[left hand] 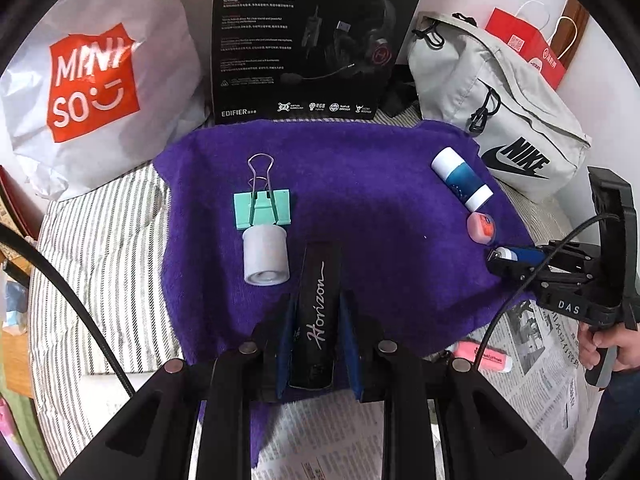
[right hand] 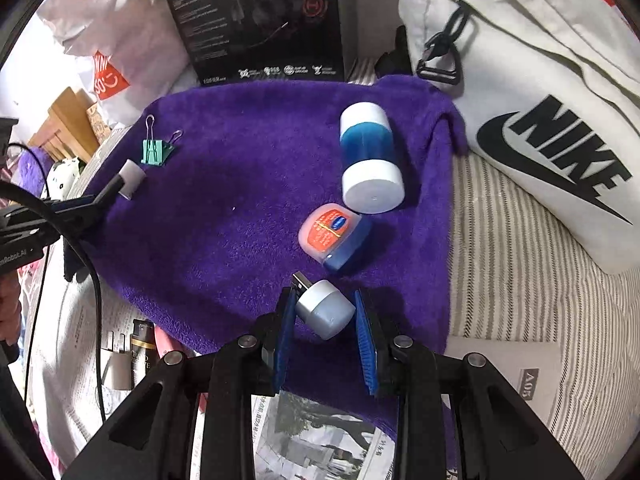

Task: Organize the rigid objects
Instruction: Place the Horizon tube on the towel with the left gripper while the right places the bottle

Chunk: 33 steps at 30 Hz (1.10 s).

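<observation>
My left gripper [left hand: 318, 300] is shut on a black case marked "Horizon" [left hand: 316, 320], held low over the purple towel [left hand: 360, 168]. Just ahead to its left lie a pale grey cylinder [left hand: 267, 258] and a green binder clip [left hand: 263, 208]. My right gripper [right hand: 325, 306] is shut on a small silver USB plug-in device [right hand: 325, 312] above the towel's [right hand: 240, 184] near edge. A pink and blue balm tub [right hand: 334, 236] and a blue and white bottle [right hand: 370, 160] lie just beyond it. The right gripper [left hand: 506, 258] also shows at the towel's right edge in the left wrist view.
A white Miniso bag [left hand: 92, 88], a black headset box [left hand: 312, 40] and a grey Nike bag [left hand: 500, 104] line the back. Striped cloth [right hand: 520, 264] and newspaper [left hand: 532, 344] surround the towel. A pink highlighter [left hand: 486, 356], a plug adapter [right hand: 114, 364] and a dark bottle [right hand: 141, 350] lie on the newspaper.
</observation>
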Each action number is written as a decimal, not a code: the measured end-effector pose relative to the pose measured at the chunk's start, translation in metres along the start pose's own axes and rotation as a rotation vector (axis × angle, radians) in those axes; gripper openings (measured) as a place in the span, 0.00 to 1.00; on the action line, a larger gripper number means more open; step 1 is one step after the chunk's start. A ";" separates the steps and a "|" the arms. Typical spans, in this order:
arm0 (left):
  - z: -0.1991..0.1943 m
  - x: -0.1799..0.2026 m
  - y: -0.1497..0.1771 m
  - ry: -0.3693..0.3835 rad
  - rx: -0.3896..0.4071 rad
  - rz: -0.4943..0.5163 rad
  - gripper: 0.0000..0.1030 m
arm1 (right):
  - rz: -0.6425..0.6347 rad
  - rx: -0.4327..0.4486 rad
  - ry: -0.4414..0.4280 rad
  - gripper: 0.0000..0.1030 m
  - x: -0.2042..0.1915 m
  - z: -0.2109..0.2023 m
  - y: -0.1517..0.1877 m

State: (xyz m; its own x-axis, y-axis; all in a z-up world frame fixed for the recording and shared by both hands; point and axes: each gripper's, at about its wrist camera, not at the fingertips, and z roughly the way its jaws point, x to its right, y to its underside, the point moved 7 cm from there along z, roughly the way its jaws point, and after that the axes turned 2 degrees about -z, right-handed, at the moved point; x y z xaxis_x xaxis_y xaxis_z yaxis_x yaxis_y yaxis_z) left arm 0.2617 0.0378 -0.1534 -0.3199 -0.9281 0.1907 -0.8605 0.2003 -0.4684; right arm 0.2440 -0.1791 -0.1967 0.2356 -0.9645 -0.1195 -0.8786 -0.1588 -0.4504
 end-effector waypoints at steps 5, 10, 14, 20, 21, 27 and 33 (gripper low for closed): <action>0.009 -0.001 -0.001 -0.001 -0.017 0.001 0.21 | -0.010 -0.002 0.002 0.29 0.000 0.003 -0.002; 0.021 -0.006 -0.001 -0.018 -0.041 0.008 0.21 | -0.026 -0.002 0.002 0.29 -0.001 0.004 -0.002; 0.028 -0.014 0.000 -0.042 -0.057 0.010 0.21 | -0.025 0.001 0.003 0.29 0.000 0.003 -0.001; 0.031 -0.014 -0.001 -0.064 -0.056 0.030 0.21 | -0.031 0.006 0.003 0.29 -0.001 0.004 -0.001; 0.031 -0.013 -0.001 -0.069 -0.055 0.033 0.22 | -0.032 0.006 0.000 0.29 0.000 0.003 -0.001; 0.030 -0.011 -0.001 -0.096 -0.055 0.043 0.22 | -0.029 0.009 -0.006 0.30 -0.001 0.002 0.000; 0.025 -0.010 0.007 -0.078 -0.070 0.033 0.33 | -0.016 -0.009 -0.050 0.33 -0.001 -0.003 0.003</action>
State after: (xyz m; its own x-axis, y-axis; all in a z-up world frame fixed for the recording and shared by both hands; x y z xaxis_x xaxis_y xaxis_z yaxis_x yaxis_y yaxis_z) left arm 0.2687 0.0411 -0.1798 -0.3192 -0.9416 0.1074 -0.8766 0.2503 -0.4110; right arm 0.2396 -0.1795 -0.1949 0.2698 -0.9502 -0.1562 -0.8781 -0.1762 -0.4448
